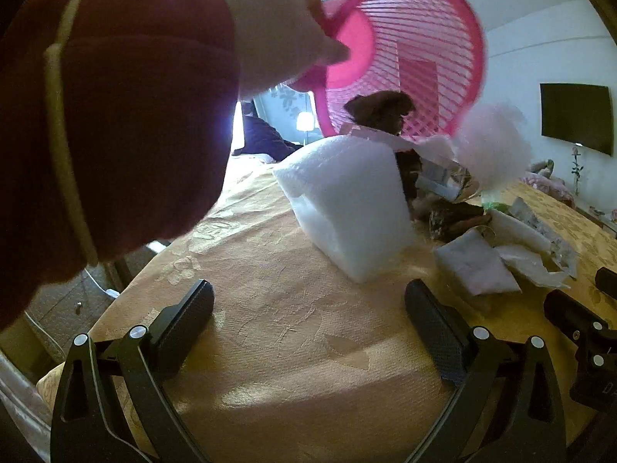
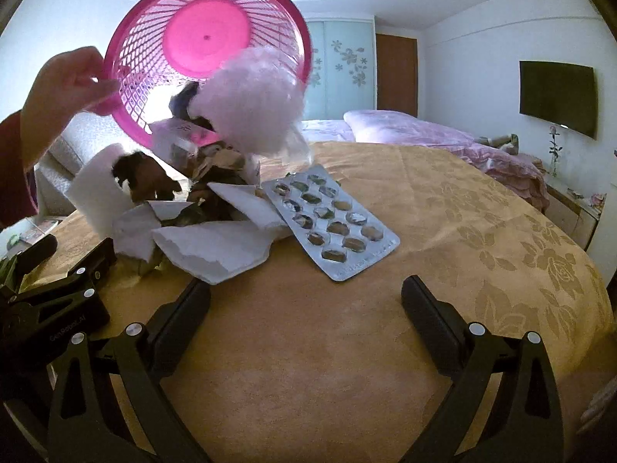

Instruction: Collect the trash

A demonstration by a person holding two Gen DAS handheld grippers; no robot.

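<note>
One pink basket (image 2: 208, 42), tipped mouth-down toward 5 o'clock, base facing the right wrist camera; a bare hand (image 2: 65, 81) grips its rim at 9 o'clock. Trash lies in one heap on the gold tablecloth (image 2: 443, 231), directly under the basket: one white foam block (image 1: 347, 208), one blister pack (image 2: 331, 223) with used pockets, long axis running 11 to 5 o'clock, several torn white paper pieces (image 2: 216, 247), brown crumpled scraps (image 2: 146, 181), one fluffy white wad (image 2: 250, 104) at the basket's mouth. Two grippers: left gripper (image 1: 308, 312) released, jaws wide apart, holding nothing, foam block just beyond at 12 o'clock. Right gripper (image 2: 306, 305) likewise spread and unloaded; blister pack just ahead.
</note>
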